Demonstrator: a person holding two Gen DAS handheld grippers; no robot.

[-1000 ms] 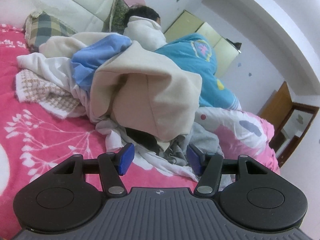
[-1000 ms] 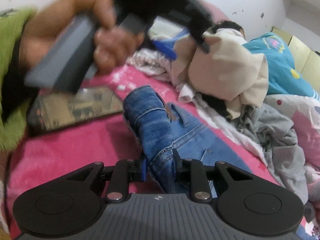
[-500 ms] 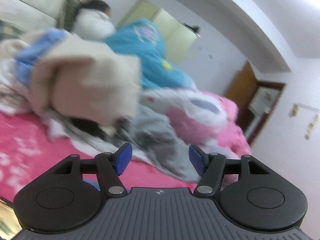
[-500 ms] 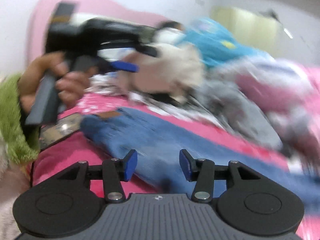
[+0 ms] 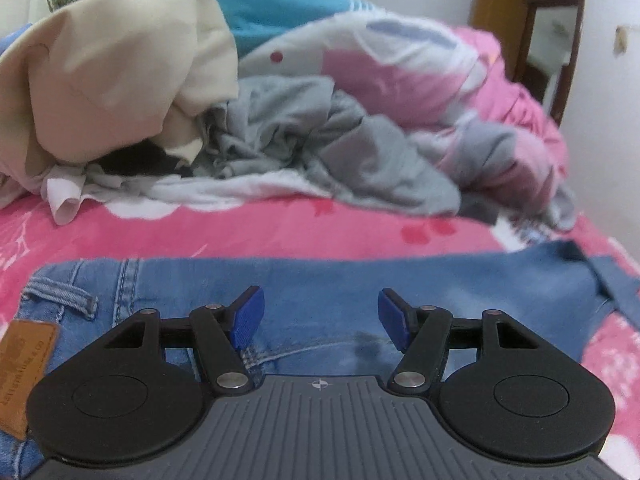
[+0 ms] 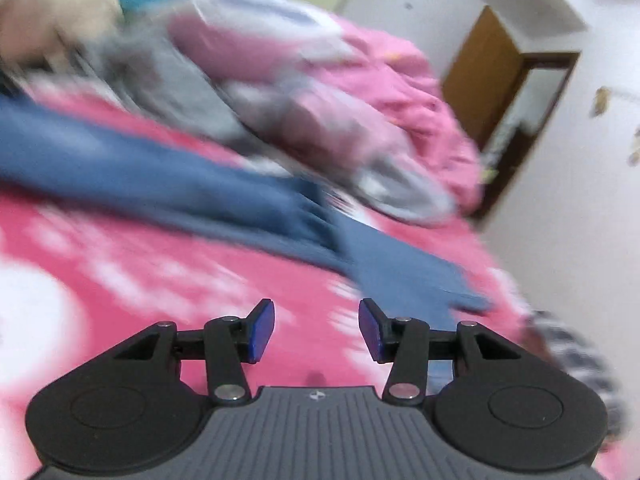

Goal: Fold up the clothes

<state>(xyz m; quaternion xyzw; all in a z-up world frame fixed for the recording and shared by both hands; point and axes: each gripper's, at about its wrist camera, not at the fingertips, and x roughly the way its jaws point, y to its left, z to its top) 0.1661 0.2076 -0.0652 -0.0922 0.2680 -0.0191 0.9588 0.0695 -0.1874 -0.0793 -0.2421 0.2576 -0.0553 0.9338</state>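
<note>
Jeans (image 5: 360, 280) flat on pink bedspread (image 5: 280, 232) — grey garment (image 5: 320, 148) heaped beyond — both grippers' fingers (image 5: 248, 312) parted, empty.

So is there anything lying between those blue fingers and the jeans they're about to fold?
Nothing visible. The left gripper hovers right over the jeans with its fingers apart and bare denim below. The right gripper is open over pink bedding, with the jeans just ahead, unobstructed.

jeans (image 5: 360, 280): blue denim | blanket (image 5: 280, 228): pink, white floral | sweatshirt (image 5: 320, 140): grey
</note>
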